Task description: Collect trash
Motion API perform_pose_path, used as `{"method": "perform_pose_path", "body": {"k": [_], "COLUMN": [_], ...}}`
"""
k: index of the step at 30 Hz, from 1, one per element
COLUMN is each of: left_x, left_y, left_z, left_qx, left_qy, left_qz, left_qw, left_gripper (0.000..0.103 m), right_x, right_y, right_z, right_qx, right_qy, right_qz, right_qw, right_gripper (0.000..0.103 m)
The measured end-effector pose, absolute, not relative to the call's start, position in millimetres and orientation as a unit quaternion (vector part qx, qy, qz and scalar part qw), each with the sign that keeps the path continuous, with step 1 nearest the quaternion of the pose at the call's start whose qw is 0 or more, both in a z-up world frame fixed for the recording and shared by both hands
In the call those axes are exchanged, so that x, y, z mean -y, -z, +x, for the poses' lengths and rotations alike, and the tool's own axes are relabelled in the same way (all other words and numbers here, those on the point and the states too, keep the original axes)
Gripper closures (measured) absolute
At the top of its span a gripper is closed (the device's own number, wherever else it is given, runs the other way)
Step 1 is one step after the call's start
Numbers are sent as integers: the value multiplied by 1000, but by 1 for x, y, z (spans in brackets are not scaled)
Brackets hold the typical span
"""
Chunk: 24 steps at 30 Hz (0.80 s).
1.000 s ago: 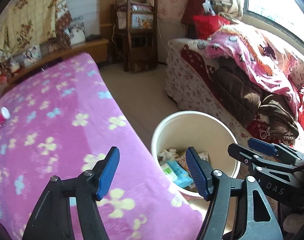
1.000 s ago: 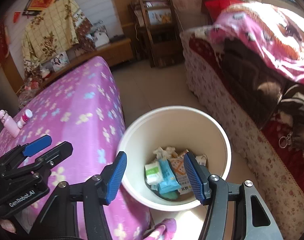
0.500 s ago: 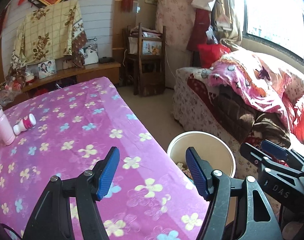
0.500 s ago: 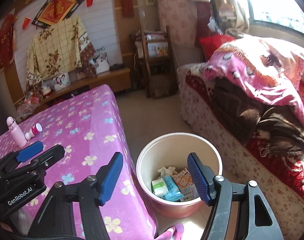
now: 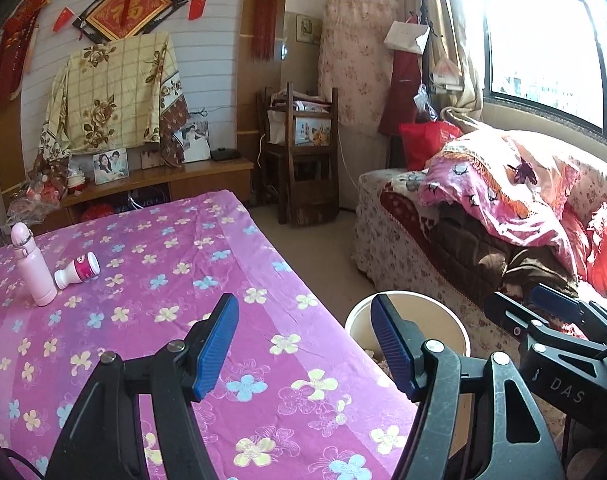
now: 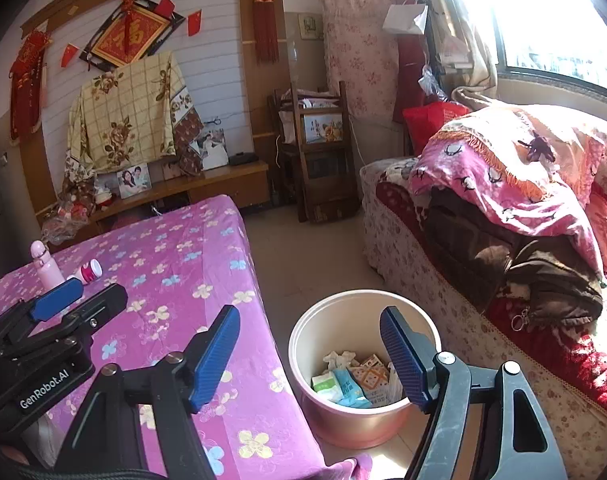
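A cream bucket (image 6: 307, 336) stands on the floor by the table corner, with wrappers and tissue packs (image 6: 351, 380) inside. My right gripper (image 6: 309, 316) hovers above and before it, its jaws opening with nothing between them. My left gripper (image 5: 303, 304) is open and empty over the purple flowered tablecloth (image 5: 163, 240), with the bucket (image 5: 435, 320) just to its right. On the cloth's far left a small white and pink bottle (image 5: 77, 270) lies on its side next to an upright pink flask (image 5: 33, 272). Each gripper shows at the edge of the other's view.
A sofa piled with blankets (image 6: 503, 200) runs along the right under the window. A wooden chair (image 6: 323, 160) and a low cabinet (image 6: 207, 184) with photos stand at the far wall. Bare floor (image 6: 303, 248) lies between table and sofa.
Both grippers have risen and tilted up away from the bucket, so the table top and far wall now show. The right jaws have spread wider. Nothing was picked up.
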State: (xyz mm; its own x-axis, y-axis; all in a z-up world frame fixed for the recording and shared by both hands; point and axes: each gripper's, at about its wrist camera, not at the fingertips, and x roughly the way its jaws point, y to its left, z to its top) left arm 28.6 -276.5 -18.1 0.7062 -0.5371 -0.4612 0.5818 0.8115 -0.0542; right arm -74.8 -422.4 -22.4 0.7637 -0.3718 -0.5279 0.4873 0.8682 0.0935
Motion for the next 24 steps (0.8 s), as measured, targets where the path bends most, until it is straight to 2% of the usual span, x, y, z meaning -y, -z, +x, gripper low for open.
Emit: {"method": "perform_pose_path", "body": {"k": [24], "left_x": [273], "left_y": [18], "left_z": [23], "left_qx": [-234], "left_qy": [302], "left_qz": [47], "left_qw": [923], "left_gripper": [34], "right_x": [414], "right_y": [15], "right_z": [-80], "right_qx": [-246], "right_qy": [232], "right_qz": [102], "right_qw": [936], "right_gripper": [26]}}
